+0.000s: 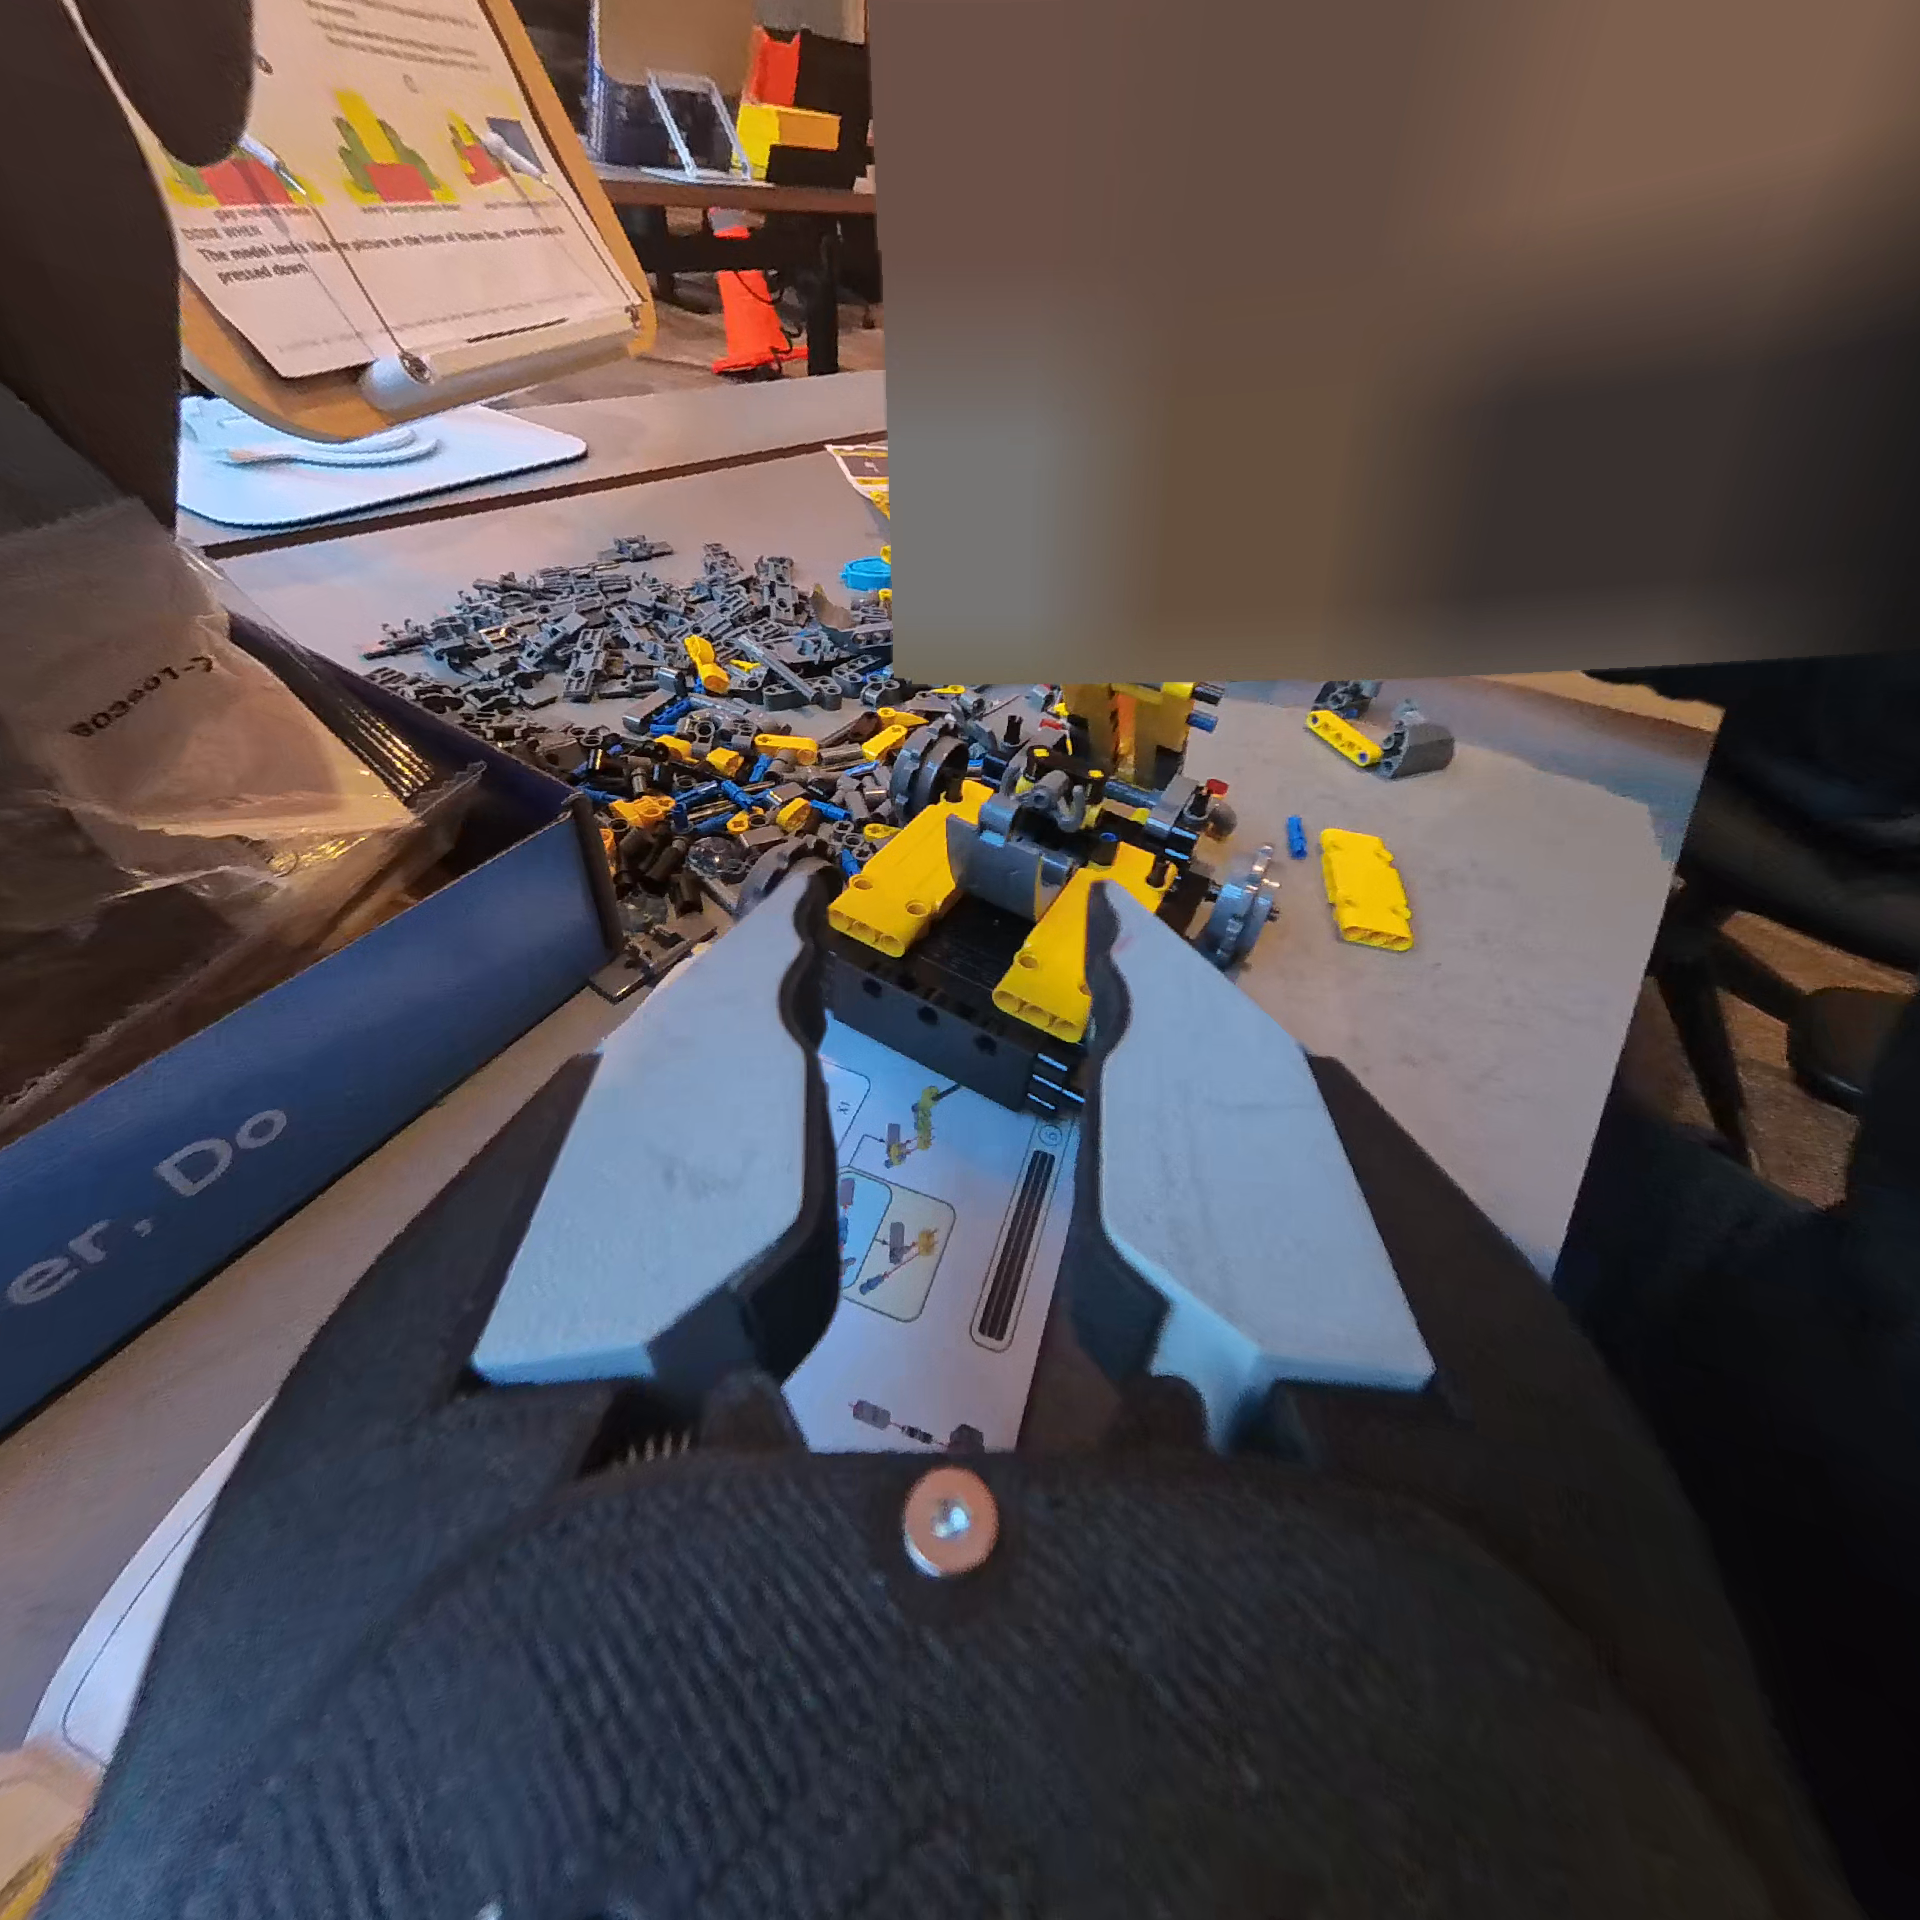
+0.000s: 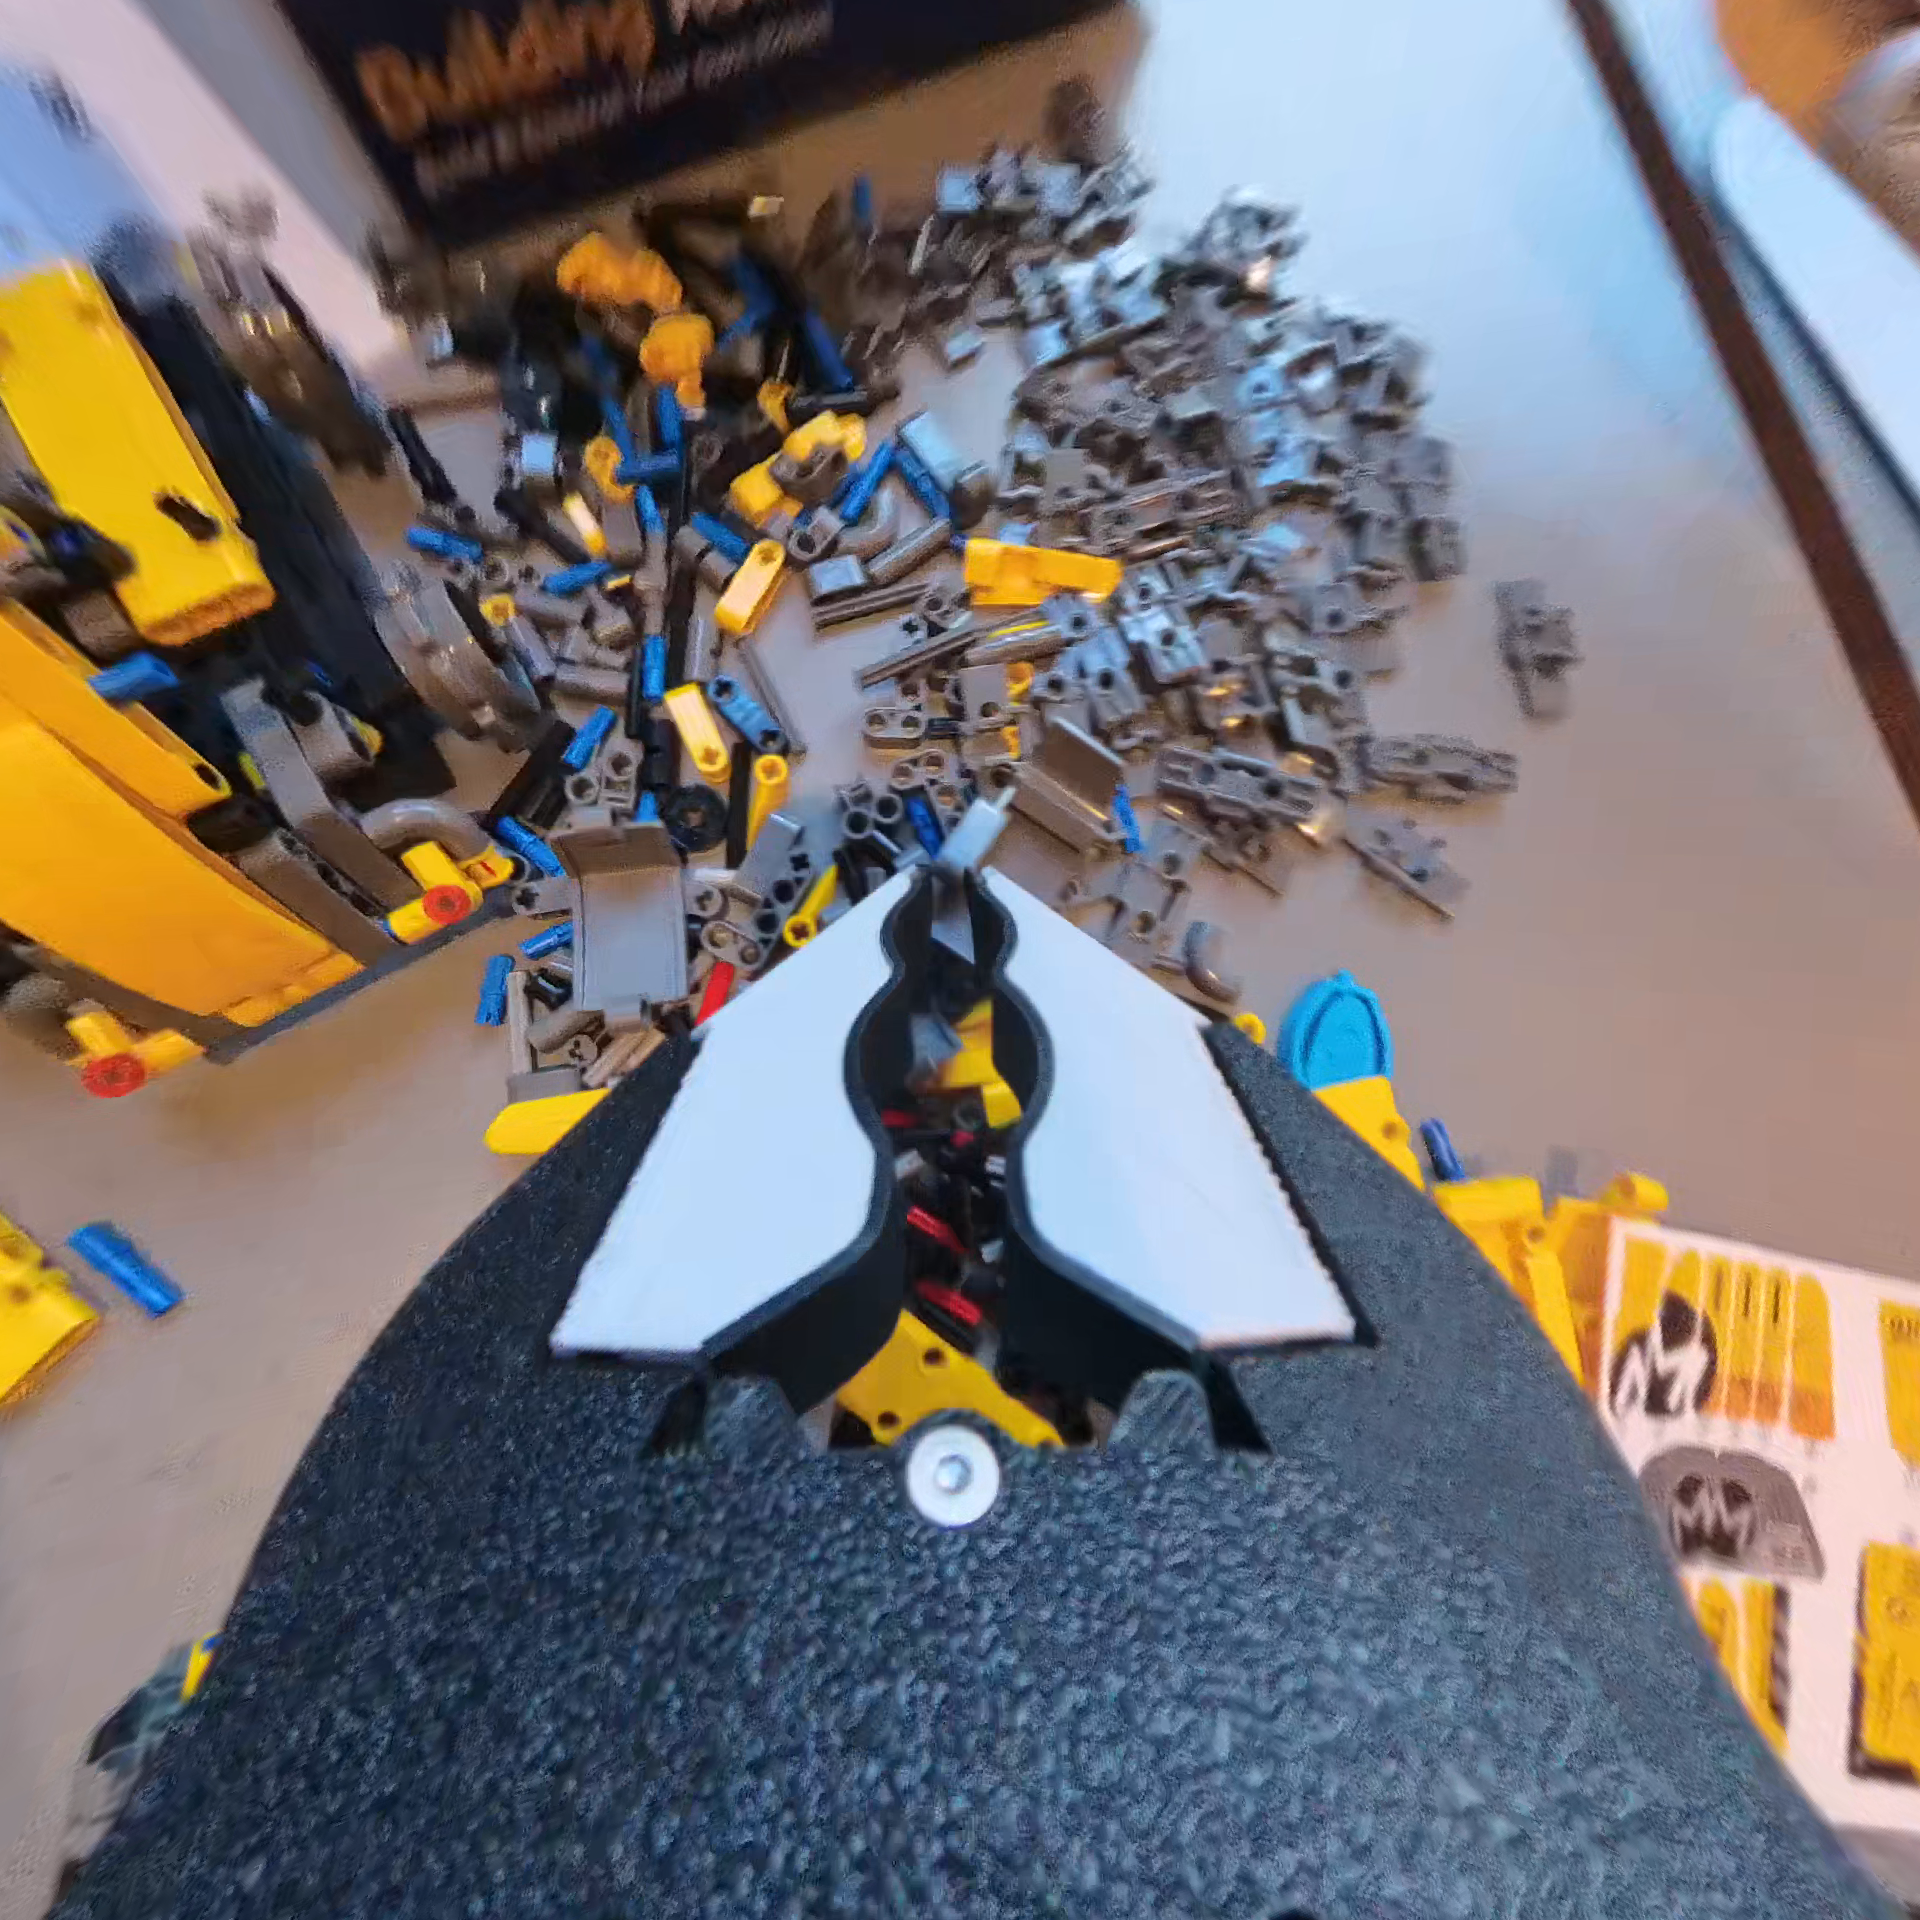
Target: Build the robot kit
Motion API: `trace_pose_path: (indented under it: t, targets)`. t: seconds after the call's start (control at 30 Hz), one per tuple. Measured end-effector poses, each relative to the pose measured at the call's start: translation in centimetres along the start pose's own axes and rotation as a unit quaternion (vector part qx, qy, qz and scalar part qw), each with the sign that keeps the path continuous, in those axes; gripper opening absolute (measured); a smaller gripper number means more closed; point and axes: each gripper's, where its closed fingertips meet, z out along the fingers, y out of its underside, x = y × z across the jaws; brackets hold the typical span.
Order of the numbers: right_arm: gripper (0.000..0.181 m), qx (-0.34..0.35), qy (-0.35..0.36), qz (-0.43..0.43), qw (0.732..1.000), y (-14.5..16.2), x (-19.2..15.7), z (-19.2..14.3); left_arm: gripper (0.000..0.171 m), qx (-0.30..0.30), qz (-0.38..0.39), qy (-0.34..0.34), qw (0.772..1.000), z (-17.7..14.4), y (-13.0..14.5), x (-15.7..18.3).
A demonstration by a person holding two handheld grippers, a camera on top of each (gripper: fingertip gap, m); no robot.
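Left wrist view: the left tool (image 1: 951, 914) points level and forward over a printed instruction sheet (image 1: 940, 1195) on the bench (image 1: 1475, 997). Its jaws stand apart around the near end of a yellow, black and grey brick model (image 1: 997, 904), the fingertips just beside the model's two yellow panels; whether they press it I cannot tell. Left of the model a blue box (image 1: 312, 1039) walls the bench, with a clear plastic bag (image 1: 156, 707) in it. Behind the model spreads a pile of loose parts (image 1: 665, 686), too many to count. Right of the model the bench is more open: one yellow panel (image 1: 1366, 888), one small blue pin (image 1: 1296, 836) and one small yellow-and-grey assembly (image 1: 1377, 740) lie apart, near the bench edge. Behind the pile stands a page holder (image 1: 416, 197).

Right wrist view, blurred: the right tool (image 2: 954, 878) tilts down over the loose-parts heap (image 2: 1143, 540), its jaws nearly closed, pinching one small light-grey piece (image 2: 975, 836) at the tips. The model (image 2: 114, 644) stands left of the heap. Bare bench (image 2: 1662, 935) lies right of the heap, up to a dark seam (image 2: 1745, 343). One sticker sheet (image 2: 1766, 1455) and one blue round piece (image 2: 1335, 1034) lie at lower right.
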Motion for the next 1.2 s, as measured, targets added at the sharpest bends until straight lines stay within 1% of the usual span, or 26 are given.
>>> trace_pose_path:
  t: [0.1,0.2,0.27,0.33,0.43,0.53,0.67,0.8,0.87,0.97,1.2]
  targets:
    - [0.004,-0.048,-0.020,-0.042,0.998,0.3,-1.5,2.1,0.047,-0.003,0.013,0.000,1.000,0.0,0.1,0.3]
    - [0.000,-0.114,0.027,-0.086,0.989,1.9,-0.2,2.7,0.046,-0.004,0.026,-0.001,1.000,0.0,0.1,0.5]
    - [0.000,-0.137,0.053,-0.096,0.984,2.5,0.5,2.3,0.046,-0.006,0.027,-0.001,1.000,0.1,0.2,0.6]
    - [0.002,-0.134,0.056,-0.099,0.984,2.2,0.4,1.7,0.046,-0.005,0.023,0.001,1.000,0.1,0.1,0.5]
    - [0.005,-0.130,0.012,-0.104,0.986,1.8,-0.7,1.8,0.046,-0.004,0.017,0.004,1.000,0.0,0.1,0.5]
    - [0.005,-0.169,-0.007,-0.124,0.978,2.8,-0.7,2.5,0.046,-0.006,0.014,0.007,1.000,0.1,0.2,0.5]
    - [0.004,-0.183,-0.007,-0.140,0.973,2.7,-0.3,3.0,0.047,-0.006,0.011,0.008,1.000,0.1,0.2,0.4]
    - [0.012,-0.196,-0.027,-0.164,0.966,2.6,-0.8,3.1,0.047,-0.007,0.006,0.011,1.000,0.1,0.2,0.4]
    - [0.006,-0.204,-0.046,-0.176,0.962,2.8,-1.3,2.9,0.047,-0.006,0.004,0.013,1.000,0.1,0.1,0.4]
    - [0.006,-0.208,-0.038,-0.177,0.961,2.8,-0.9,2.9,0.046,-0.003,0.000,0.016,1.000,0.0,0.1,0.4]
    - [0.004,-0.208,-0.058,-0.178,0.960,3.1,-1.1,3.2,0.046,0.001,-0.006,0.021,1.000,-0.1,0.0,0.5]
